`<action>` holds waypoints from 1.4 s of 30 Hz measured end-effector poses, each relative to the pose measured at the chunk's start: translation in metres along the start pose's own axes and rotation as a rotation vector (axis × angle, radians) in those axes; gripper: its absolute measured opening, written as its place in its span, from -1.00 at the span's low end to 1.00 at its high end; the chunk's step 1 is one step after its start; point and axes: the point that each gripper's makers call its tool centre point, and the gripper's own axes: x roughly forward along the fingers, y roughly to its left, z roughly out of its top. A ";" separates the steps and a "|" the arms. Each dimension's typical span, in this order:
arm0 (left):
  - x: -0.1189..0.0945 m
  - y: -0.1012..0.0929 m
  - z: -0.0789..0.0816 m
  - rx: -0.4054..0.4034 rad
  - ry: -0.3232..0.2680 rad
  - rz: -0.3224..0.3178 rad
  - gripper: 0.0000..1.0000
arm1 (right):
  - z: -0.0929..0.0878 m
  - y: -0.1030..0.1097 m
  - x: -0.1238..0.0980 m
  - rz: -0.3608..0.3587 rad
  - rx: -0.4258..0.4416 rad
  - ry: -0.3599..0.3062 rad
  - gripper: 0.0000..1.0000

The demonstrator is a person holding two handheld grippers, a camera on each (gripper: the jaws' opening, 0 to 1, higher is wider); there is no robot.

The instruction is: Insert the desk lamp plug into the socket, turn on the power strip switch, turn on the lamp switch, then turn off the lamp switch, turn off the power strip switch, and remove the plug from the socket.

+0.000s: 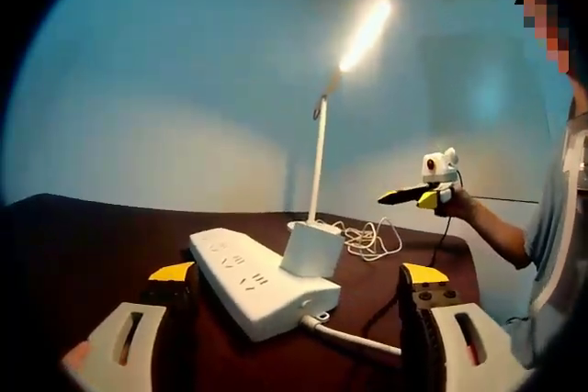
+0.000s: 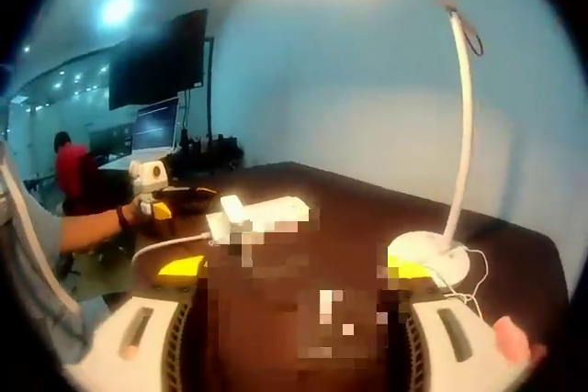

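the desk lamp (image 1: 317, 172) is lit, its base standing on the dark tabletop (image 1: 92, 227) right behind the white power strip (image 1: 262, 282), so the step in hand looks like switching the lamp off. the left tongs (image 1: 294, 286) are spread, straddling the strip's near end. the right tongs (image 2: 294, 273) are spread too, near the lamp base (image 2: 427, 254). bring one tip down squarely on the lamp's switch, lightly, so the base doesn't slide.
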 end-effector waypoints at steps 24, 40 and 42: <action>0.001 0.000 0.000 0.028 -0.015 0.017 0.75 | -0.027 -0.031 -0.060 -0.165 0.096 -0.055 0.73; 0.000 -0.001 -0.003 0.034 0.001 0.021 0.69 | -0.052 -0.028 -0.059 -0.181 0.126 -0.052 0.72; 0.000 0.000 -0.004 0.036 0.004 0.022 0.68 | -0.044 -0.030 -0.060 -0.187 0.143 -0.082 0.72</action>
